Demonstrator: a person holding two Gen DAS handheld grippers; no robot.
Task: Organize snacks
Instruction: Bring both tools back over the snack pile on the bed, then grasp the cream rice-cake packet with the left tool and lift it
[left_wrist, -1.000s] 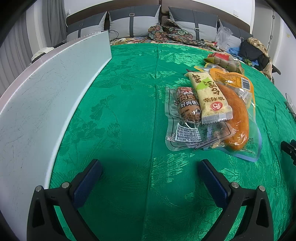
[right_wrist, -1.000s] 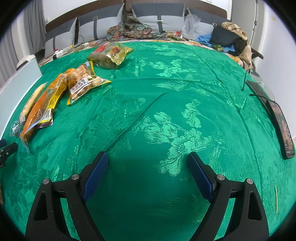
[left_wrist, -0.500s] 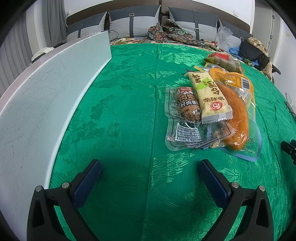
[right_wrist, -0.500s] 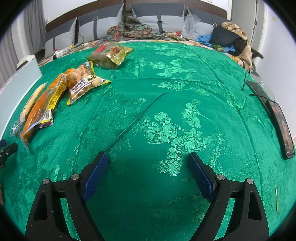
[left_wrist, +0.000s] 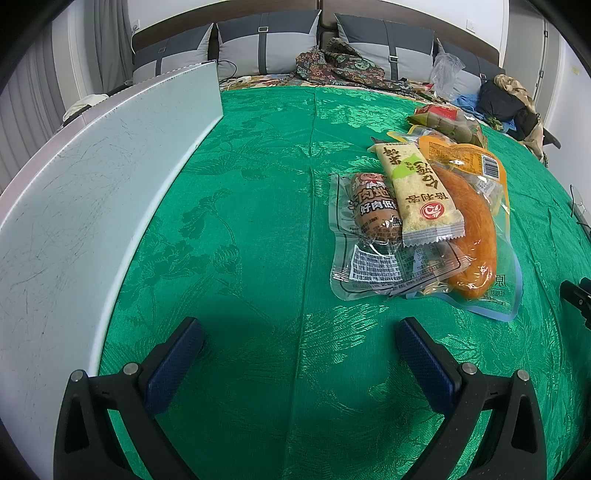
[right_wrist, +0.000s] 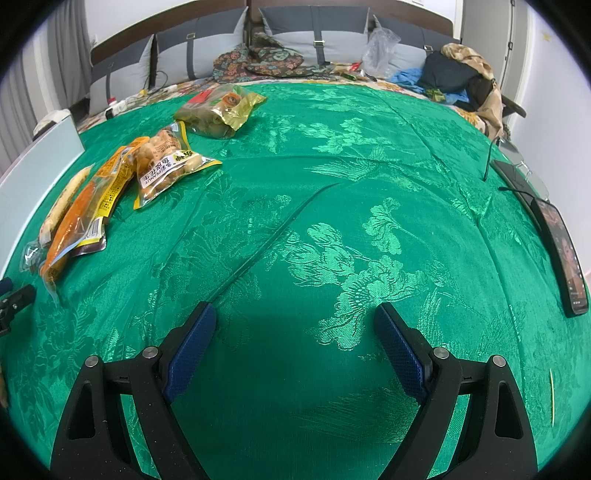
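On the green cloth (left_wrist: 258, 206) five snack packs (left_wrist: 417, 206) lie unmoved; my left gripper (left_wrist: 299, 343) and right gripper (right_wrist: 295, 328) stay wide, empty.

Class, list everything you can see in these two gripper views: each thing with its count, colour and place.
Sausage pack: one, clear with brown sausage, left of the pile.
Cream bar: one, pale yellow, lying across the sausage pack.
Orange snack bag: one, orange, right of the bar.
Peanut bag: one, yellow-edged, behind the orange bag.
Gold-green bag: one, farthest back.
Green cloth: one, under everything.
White board: one, upright at left edge.
Phone: one, black, right edge.
Cushions: several, grey, behind.
Left gripper: open, empty.
Right gripper: open, empty.
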